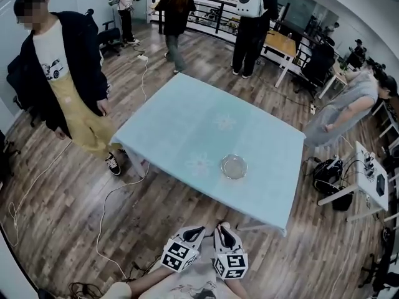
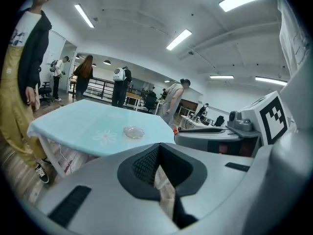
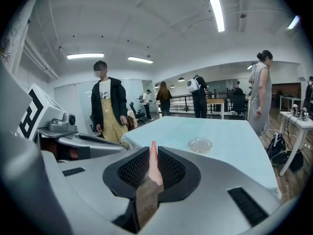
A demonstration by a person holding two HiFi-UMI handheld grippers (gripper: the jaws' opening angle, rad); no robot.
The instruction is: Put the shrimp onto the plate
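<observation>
A clear glass plate (image 1: 234,166) sits alone on the light blue table (image 1: 181,117), near its front edge; the plate also shows small in the left gripper view (image 2: 133,131) and in the right gripper view (image 3: 200,144). Both grippers are held low against the person's body, short of the table. My right gripper (image 3: 151,164) is shut on a pink-orange shrimp (image 3: 153,156) that sticks up between its jaws. My left gripper (image 2: 159,166) is shut with nothing in it. In the head view the left gripper (image 1: 192,232) and right gripper (image 1: 224,230) sit side by side.
A person in a black jacket and yellow apron (image 1: 62,73) stands at the table's left corner. Another person (image 1: 349,108) bends over at the right. A white stand with devices (image 1: 369,178) and bags stand right of the table. Cables (image 1: 106,210) trail on the wooden floor.
</observation>
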